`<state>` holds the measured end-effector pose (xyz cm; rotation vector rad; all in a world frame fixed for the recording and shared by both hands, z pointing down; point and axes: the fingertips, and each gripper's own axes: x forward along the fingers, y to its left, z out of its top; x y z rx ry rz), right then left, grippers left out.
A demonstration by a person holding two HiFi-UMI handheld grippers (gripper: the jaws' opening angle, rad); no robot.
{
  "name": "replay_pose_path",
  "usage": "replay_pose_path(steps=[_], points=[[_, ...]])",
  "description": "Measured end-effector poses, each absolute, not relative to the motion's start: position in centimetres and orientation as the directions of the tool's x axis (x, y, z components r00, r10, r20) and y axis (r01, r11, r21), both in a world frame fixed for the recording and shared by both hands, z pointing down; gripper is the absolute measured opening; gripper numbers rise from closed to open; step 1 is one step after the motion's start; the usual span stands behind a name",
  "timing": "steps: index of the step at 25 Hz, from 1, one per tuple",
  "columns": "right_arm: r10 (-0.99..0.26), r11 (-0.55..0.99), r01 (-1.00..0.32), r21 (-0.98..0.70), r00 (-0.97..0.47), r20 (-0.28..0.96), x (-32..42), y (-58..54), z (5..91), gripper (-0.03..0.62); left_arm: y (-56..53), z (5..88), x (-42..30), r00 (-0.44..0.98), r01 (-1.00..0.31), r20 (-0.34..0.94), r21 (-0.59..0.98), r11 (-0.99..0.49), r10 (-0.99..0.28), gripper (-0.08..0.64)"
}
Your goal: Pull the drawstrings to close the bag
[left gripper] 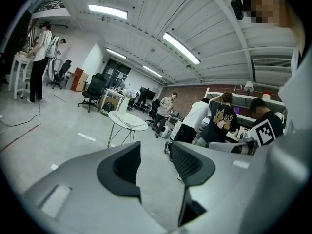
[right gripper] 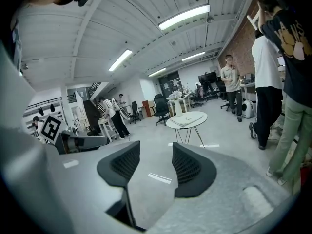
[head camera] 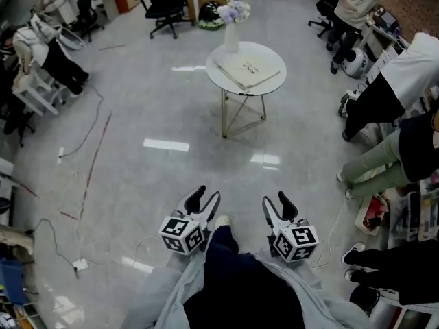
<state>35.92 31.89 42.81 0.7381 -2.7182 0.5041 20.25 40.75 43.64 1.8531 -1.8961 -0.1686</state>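
**Office floor ahead, bag on the far table, both grippers open**

Grey glossy floor [head camera: 158, 101] fills most of our head view, with a black office chair [head camera: 167, 4] parked at the far edge. We stand well back from the round white table [head camera: 267, 52] on its thin metal legs.

On that tabletop lies the pale flat bag [head camera: 248, 70], spread out near the middle. Its drawstrings are too small for us to make out from here. Beside it, at the table's far rim, a white vase [head camera: 231, 38] of pale flowers stands upright.

Down at the bottom of the view we hold the 2 grippers side by side, close to our body. Both point toward the table and are well apart from it.

Left gripper [head camera: 207, 196]: jaws apart, and its own view shows only floor between the ribbed pads. Right gripper [head camera: 276, 201]: jaws apart too, nothing between them, and the table sits in the distance above the gap.

Between the 2 tools, 1 white shoe [head camera: 221, 221] pokes out. Several people [head camera: 401, 81] stand along the right side of the room.
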Motion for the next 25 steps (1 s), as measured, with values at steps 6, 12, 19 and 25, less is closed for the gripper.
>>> replay_pose_path(steps=[6, 12, 19, 25], points=[[-0.452, 0.803, -0.541, -0.249, -0.826, 0.337, 31.4, 28.9, 42.5, 0.212, 37.2, 43.2, 15.8, 0.056, -0.918, 0.234, 0.394, 0.042, -0.971, 0.201], [-0.450, 0.804, -0.539, -0.251, -0.827, 0.336, 28.2, 28.0, 42.4, 0.212, 35.2, 43.1, 12.7, 0.081, -0.926, 0.238, 0.378, 0.015, -0.968, 0.201], [-0.418, 0.811, -0.525, -0.259, -0.829, 0.372, 27.2, 28.1, 43.4, 0.212, 36.1, 44.6, 11.8, 0.058, -0.901, 0.265, 0.429, 0.064, -0.963, 0.201], [-0.371, 0.823, -0.495, -0.280, -0.840, 0.395, 25.0, 26.4, 44.8, 0.212, 36.1, 46.3, 10.0, 0.018, -0.881, 0.296, 0.457, 0.125, -0.955, 0.201]])
